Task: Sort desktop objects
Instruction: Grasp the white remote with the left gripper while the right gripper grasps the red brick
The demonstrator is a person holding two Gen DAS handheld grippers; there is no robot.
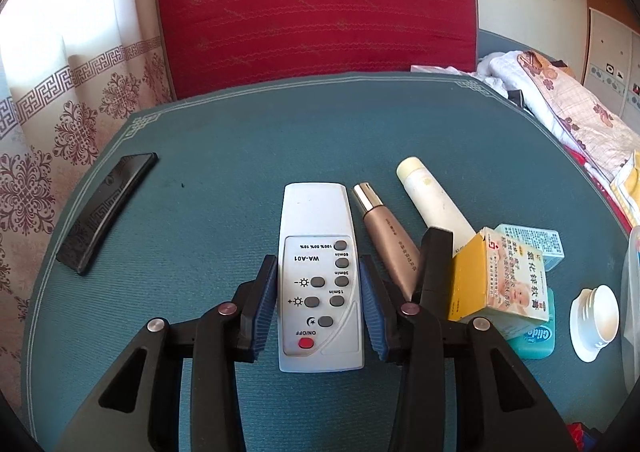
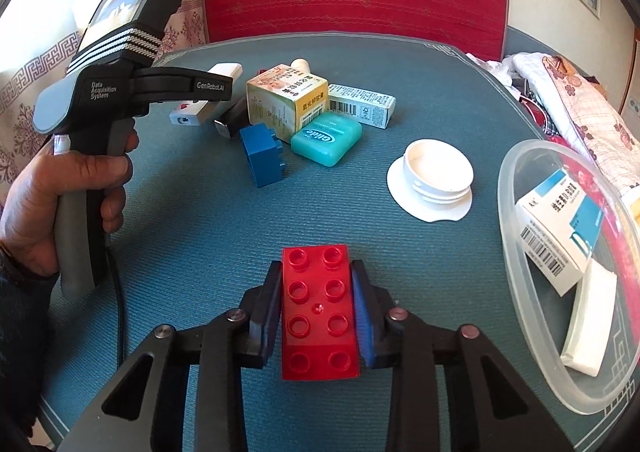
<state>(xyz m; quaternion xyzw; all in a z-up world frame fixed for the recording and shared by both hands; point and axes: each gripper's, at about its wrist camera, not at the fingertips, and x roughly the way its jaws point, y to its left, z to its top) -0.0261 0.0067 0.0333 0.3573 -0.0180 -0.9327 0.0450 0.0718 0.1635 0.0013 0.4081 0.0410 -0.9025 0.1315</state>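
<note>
The red brick lies flat on the bench, pinched at its long sides by the right gripper; a straight lift should carry it to the clear tub on its right without twisting. The left gripper clamps the white remote, the brown tube just right of it, so raise it squarely.

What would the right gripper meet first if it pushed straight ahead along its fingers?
Beyond the red brick that the right gripper is shut on, the teal cloth looks bare; further on, probably the Glide floss box, though depth is unclear.
</note>
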